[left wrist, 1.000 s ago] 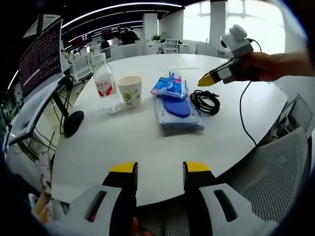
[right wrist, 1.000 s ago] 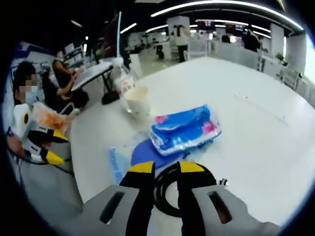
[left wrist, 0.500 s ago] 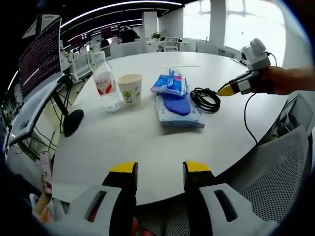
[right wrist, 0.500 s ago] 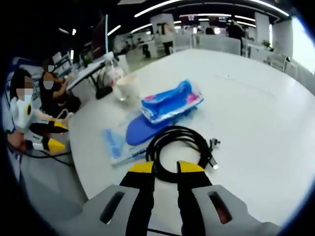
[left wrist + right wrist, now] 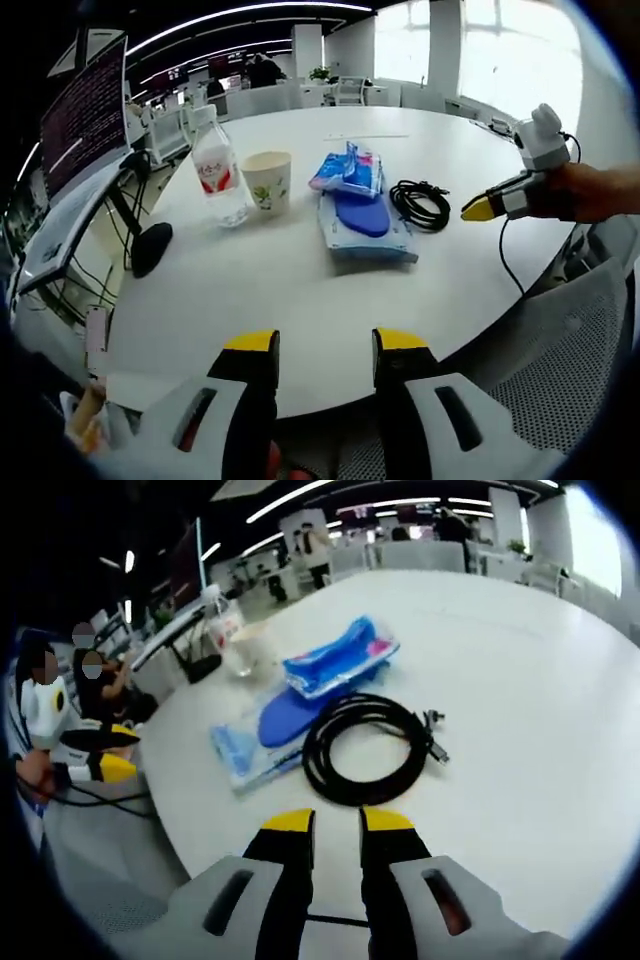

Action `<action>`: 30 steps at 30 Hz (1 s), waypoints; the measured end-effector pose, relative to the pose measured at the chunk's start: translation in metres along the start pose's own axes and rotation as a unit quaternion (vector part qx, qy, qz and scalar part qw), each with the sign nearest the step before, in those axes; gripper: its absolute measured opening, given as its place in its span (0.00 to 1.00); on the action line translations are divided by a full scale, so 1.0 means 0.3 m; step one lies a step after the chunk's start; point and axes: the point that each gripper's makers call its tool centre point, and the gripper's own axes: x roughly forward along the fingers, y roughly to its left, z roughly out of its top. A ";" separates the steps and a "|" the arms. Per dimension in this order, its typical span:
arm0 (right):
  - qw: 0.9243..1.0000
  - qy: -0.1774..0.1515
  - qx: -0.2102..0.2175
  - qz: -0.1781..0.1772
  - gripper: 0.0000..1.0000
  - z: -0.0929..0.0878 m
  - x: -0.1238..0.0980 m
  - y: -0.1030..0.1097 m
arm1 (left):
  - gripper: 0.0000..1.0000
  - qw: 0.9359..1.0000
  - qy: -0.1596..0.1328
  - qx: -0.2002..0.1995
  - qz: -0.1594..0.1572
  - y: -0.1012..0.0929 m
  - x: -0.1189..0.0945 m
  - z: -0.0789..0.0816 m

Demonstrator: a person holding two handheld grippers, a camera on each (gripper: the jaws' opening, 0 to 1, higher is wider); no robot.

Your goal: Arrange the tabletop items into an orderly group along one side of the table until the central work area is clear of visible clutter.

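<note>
Since bottle [image 5: 216, 170], paper cup [image 5: 266, 181], blue packs [image 5: 357, 200] and coiled cable [image 5: 368, 748] are already clustered mid-table, shifting them to one side is judged outstanding. Left gripper [image 5: 316, 342] is held moderately parted, empty; right gripper [image 5: 337, 822] narrowly parted, empty, just short of the cable.

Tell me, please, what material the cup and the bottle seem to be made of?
The cup looks like matte paper: opaque cream wall with a printed leaf pattern. The bottle looks like clear glossy plastic: you see through it, and it has a red label.
</note>
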 end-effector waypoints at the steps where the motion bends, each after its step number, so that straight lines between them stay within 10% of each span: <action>1: 1.000 -0.001 0.001 -0.001 0.15 0.000 -0.001 0.000 | 0.36 1.000 -0.001 -0.001 0.000 0.001 0.000 0.000; 21: 0.996 -0.022 0.049 -0.073 0.16 0.081 0.021 -0.172 | 0.36 1.000 -0.002 -0.001 -0.003 -0.003 -0.002 0.001; 30: 0.997 0.003 0.000 -0.080 0.19 0.147 0.089 -0.212 | 0.36 1.000 -0.008 -0.007 0.001 0.003 -0.005 0.005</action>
